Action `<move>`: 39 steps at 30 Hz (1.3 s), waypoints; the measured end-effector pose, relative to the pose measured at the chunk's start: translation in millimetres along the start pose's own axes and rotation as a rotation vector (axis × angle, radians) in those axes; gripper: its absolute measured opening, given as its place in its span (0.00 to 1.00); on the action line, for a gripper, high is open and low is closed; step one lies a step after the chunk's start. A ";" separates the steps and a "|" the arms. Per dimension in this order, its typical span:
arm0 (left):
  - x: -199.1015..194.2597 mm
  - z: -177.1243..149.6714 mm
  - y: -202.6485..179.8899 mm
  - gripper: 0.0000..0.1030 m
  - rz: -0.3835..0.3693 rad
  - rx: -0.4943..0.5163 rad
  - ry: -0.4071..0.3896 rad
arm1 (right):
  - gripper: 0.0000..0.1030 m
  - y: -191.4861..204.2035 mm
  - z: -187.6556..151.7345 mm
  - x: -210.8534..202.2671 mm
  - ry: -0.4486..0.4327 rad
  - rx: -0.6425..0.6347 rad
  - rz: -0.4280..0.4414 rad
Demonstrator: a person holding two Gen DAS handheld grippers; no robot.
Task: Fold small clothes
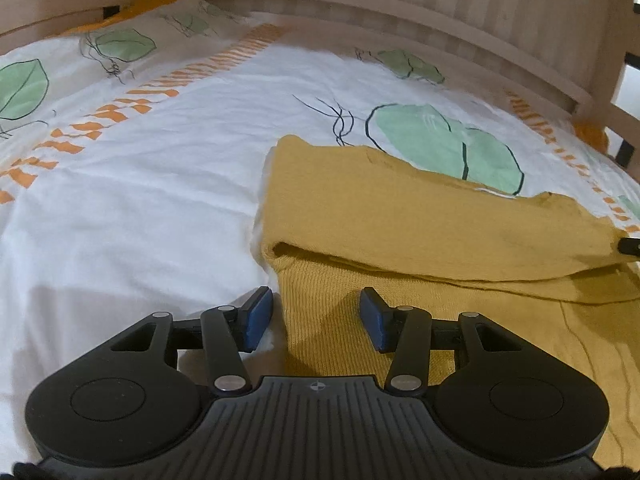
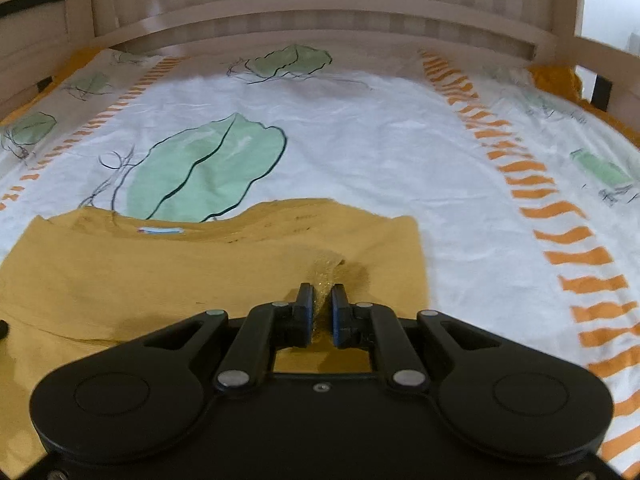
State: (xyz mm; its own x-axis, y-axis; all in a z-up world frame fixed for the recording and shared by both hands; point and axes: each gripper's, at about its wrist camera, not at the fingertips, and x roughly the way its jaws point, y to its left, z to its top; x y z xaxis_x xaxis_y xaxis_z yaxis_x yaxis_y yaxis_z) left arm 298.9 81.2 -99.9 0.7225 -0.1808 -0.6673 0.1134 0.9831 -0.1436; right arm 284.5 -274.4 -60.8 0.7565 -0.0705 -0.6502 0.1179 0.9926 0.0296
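A mustard-yellow knit garment (image 1: 420, 220) lies partly folded on the bed, its upper layer doubled over a ribbed lower part. My left gripper (image 1: 316, 316) hovers open over the ribbed left edge; the left pad is above the sheet, the right pad above the knit, nothing pinched. In the right wrist view the same garment (image 2: 160, 272) spreads left of centre, a small white label near its neckline. My right gripper (image 2: 322, 300) is shut on a raised pinch of the yellow fabric near the garment's right edge. A dark tip of that gripper (image 1: 630, 246) shows at the left wrist view's right border.
The bed sheet (image 1: 140, 208) is white with green leaf prints and orange dashed stripes (image 2: 568, 236). A pale wooden slatted bed frame (image 2: 320, 8) curves around the far side. An orange cloth (image 2: 556, 76) is bunched at the far right corner by the rail.
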 end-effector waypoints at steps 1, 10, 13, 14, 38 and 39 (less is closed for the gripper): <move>-0.5 2.4 0.6 0.45 -0.005 0.004 0.010 | 0.15 -1.0 0.0 0.9 0.001 -0.004 -0.005; -29.9 31.3 -10.2 0.44 -0.008 0.102 -0.061 | 0.17 -5.9 -9.9 11.7 0.036 -0.012 -0.021; -22.2 46.7 -16.3 0.44 -0.002 0.103 -0.072 | 0.17 -14.1 -11.8 9.0 0.025 0.040 -0.030; -16.7 50.9 -18.3 0.44 0.003 0.106 -0.070 | 0.18 -14.7 -11.5 6.9 0.015 0.049 -0.047; 39.6 30.9 -25.3 0.50 0.040 0.136 -0.040 | 0.21 -43.4 3.8 31.9 -0.046 0.104 -0.082; 39.1 30.7 -24.7 0.50 0.036 0.136 -0.041 | 0.23 -42.9 1.2 26.0 -0.054 0.110 -0.071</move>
State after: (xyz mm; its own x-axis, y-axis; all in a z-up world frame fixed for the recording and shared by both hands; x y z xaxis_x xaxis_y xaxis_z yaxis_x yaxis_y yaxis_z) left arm 345.3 50.7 -100.0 0.7546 -0.1470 -0.6395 0.1764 0.9842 -0.0181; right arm 299.9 -318.9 -78.2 0.7768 -0.1487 -0.6120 0.2402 0.9682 0.0696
